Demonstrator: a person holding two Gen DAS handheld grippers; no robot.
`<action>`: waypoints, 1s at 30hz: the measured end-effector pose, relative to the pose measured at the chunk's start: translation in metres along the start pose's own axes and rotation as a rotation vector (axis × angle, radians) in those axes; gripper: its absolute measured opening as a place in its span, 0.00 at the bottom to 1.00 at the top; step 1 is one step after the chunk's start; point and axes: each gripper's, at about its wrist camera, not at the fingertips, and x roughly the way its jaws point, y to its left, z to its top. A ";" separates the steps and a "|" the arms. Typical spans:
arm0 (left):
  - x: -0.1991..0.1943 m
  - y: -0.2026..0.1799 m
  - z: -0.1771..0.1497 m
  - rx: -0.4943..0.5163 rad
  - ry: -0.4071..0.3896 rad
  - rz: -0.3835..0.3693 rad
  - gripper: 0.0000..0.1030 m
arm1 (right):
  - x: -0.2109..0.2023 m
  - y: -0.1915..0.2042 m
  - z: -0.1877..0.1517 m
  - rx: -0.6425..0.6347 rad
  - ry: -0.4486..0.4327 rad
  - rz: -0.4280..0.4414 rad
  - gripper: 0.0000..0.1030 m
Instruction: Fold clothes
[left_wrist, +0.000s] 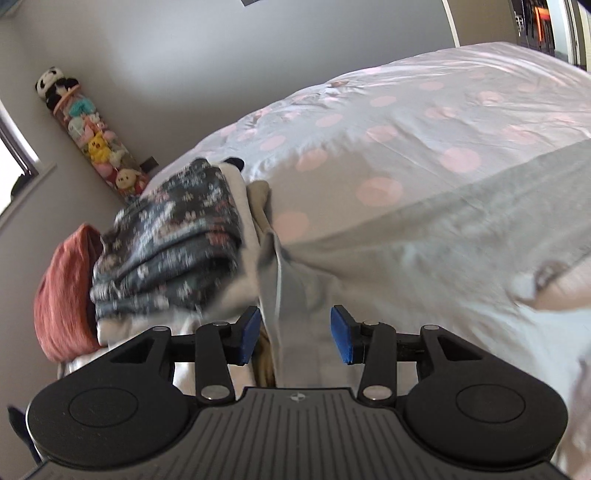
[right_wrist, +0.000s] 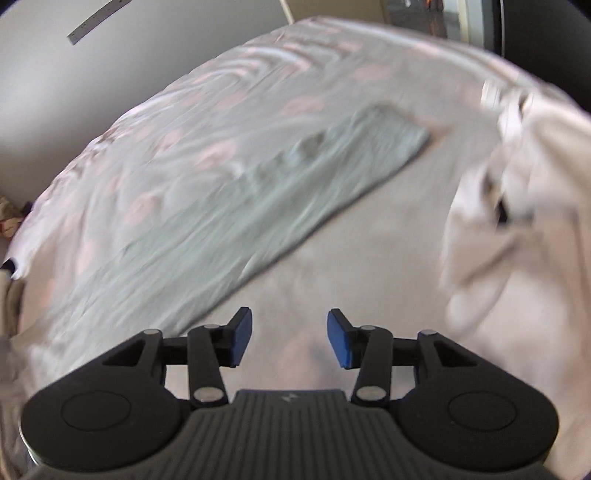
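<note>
Both the left gripper and right gripper stood half open, holding nothing. The grey garment lay flat beyond, looking soft and limp; its near corners seemed best to pinch.

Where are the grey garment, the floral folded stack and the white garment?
grey garment (right_wrist: 207, 221), right wrist view, its middle.
floral folded stack (left_wrist: 173, 236), left wrist view, top layer.
white garment (right_wrist: 517, 206), right wrist view, bunched middle.

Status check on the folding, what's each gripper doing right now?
Left gripper open, empty. Right gripper open, empty. Grey garment flat on bed. Folded pile beside it.
</note>
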 end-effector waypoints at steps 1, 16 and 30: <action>-0.007 0.000 -0.009 -0.018 0.003 -0.008 0.39 | -0.002 0.006 -0.015 -0.001 0.010 0.019 0.49; -0.016 -0.006 -0.116 -0.415 0.111 -0.027 0.46 | -0.019 0.054 -0.112 -0.104 -0.032 0.071 0.63; 0.031 0.015 -0.115 -0.594 0.164 -0.077 0.17 | -0.005 0.062 -0.115 -0.150 -0.020 -0.042 0.63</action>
